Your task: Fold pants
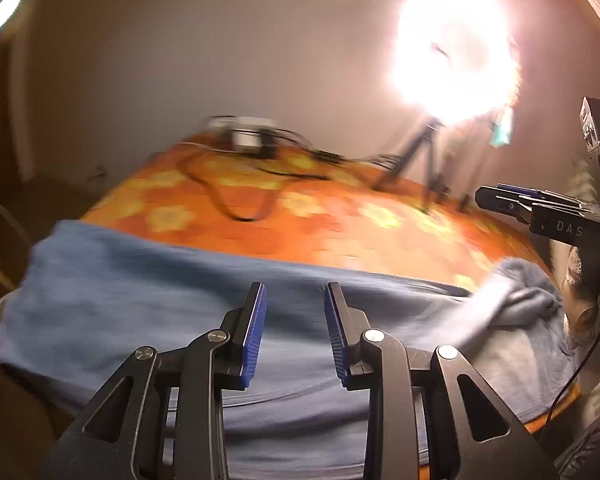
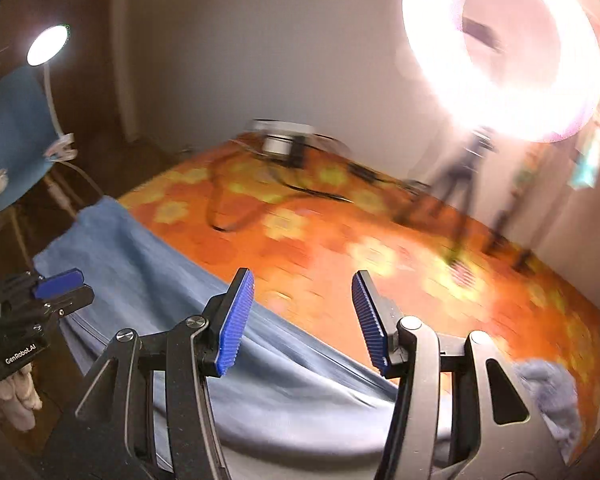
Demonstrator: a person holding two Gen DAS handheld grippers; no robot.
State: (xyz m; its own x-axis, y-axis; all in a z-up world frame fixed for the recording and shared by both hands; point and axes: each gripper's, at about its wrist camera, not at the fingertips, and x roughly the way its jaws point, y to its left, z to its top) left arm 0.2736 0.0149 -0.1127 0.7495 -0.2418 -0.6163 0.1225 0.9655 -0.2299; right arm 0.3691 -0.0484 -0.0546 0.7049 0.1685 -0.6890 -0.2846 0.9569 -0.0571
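Blue pants (image 1: 148, 296) lie spread across the near side of a table covered in orange flowered cloth (image 1: 300, 216). One end is bunched up at the right (image 1: 520, 292). My left gripper (image 1: 296, 292) hovers above the pants with its blue pads apart and nothing between them. In the right wrist view, the pants (image 2: 148, 272) run from the far left to under my right gripper (image 2: 303, 280), which is open and empty above the cloth's edge. The bunched end (image 2: 548, 388) shows at lower right. Each gripper appears in the other's view: right gripper (image 1: 500, 200), left gripper (image 2: 60, 284).
A bright ring light (image 2: 500, 48) on a tripod (image 2: 460, 184) stands at the table's far right. Black cables (image 2: 260, 196) and a small box (image 2: 280, 140) lie at the far end. A desk lamp (image 2: 46, 46) and a blue chair (image 2: 16, 128) stand to the left.
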